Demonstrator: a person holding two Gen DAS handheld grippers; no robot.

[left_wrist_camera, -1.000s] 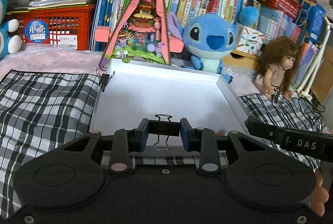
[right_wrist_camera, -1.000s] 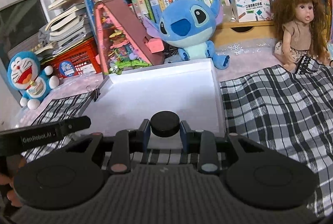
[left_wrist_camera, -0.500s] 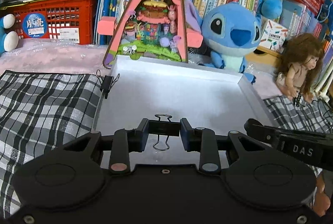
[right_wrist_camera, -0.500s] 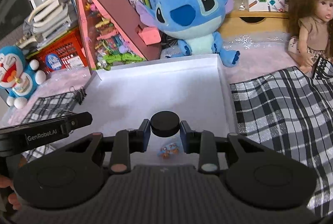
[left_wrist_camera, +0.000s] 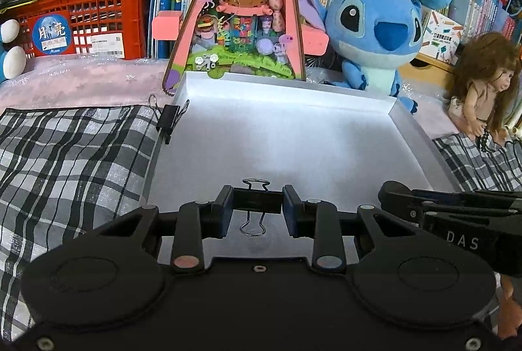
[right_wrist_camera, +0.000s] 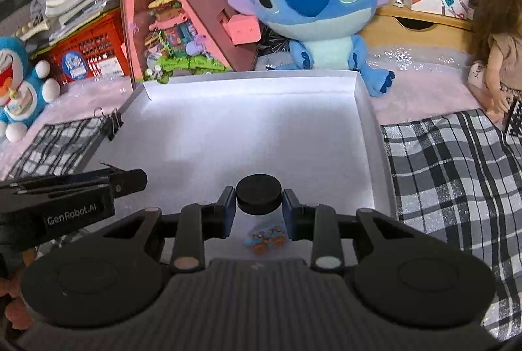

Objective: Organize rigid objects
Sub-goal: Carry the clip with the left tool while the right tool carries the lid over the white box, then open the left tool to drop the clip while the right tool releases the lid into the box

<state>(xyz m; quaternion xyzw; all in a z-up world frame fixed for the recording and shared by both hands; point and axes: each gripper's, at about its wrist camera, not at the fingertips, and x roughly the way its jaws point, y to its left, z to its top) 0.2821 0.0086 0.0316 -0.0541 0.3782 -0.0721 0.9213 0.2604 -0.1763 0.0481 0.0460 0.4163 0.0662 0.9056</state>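
While above white tray (left_wrist_camera: 293,139), binder clip (left_wrist_camera: 257,206) clamped in left gripper (left_wrist_camera: 257,210).

My left gripper (left_wrist_camera: 257,210) is tilted downward, its two fingers (left_wrist_camera: 225,210) pressed against the ends of a binder clip (left_wrist_camera: 256,202) that sits crosswise between them. My right gripper (right_wrist_camera: 258,208) points down at a similar slant, fingers (right_wrist_camera: 291,210) clamped on the sides of a black disc (right_wrist_camera: 258,197). The two sit side by side, each showing at the edge of the other's view. A bit of my hand (left_wrist_camera: 509,315) shows under the right one.
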